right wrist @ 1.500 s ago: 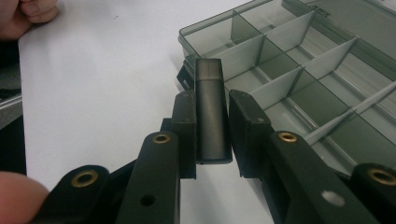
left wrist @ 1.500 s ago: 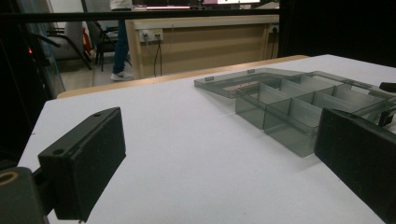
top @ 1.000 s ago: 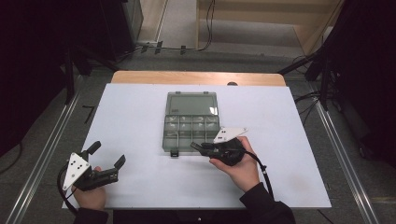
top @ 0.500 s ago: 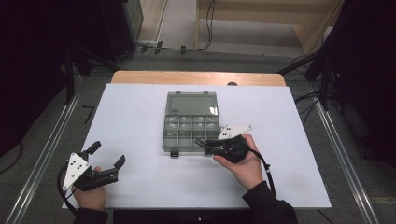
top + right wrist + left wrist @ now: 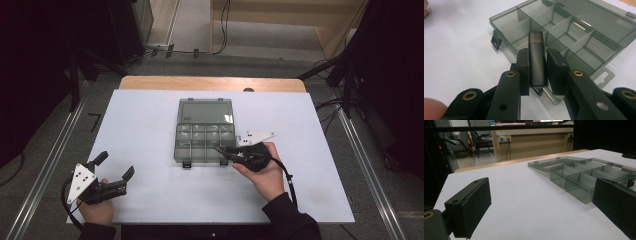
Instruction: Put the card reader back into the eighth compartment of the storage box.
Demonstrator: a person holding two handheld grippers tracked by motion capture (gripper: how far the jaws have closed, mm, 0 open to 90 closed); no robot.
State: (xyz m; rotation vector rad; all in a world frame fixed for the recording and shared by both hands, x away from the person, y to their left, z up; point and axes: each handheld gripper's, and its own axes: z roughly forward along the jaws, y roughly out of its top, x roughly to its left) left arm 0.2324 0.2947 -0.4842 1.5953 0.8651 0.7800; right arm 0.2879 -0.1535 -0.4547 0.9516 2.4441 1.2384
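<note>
A smoky clear plastic organizer box (image 5: 205, 131) lies open mid-table, its lid folded flat toward the far side and its divided compartments (image 5: 564, 37) bare. My right gripper (image 5: 225, 150) hovers at the box's near right corner, shut on a slim black stick-shaped object (image 5: 537, 58) like a USB drive, which points over the front compartments. My left gripper (image 5: 115, 172) rests at the table's near left, open, with nothing between its black pads (image 5: 469, 205); the organizer box (image 5: 586, 177) lies ahead to its right.
The white tabletop (image 5: 145, 125) has a wooden strip (image 5: 210, 83) along its far edge. Metal rails (image 5: 45, 165) run along both sides. Two latches (image 5: 496, 41) stick out from the box's front wall. Cables lie on the floor beyond the table.
The right gripper has moved slightly forward and right with the black stick, closer over the box's front compartments. The left gripper has stayed put.
</note>
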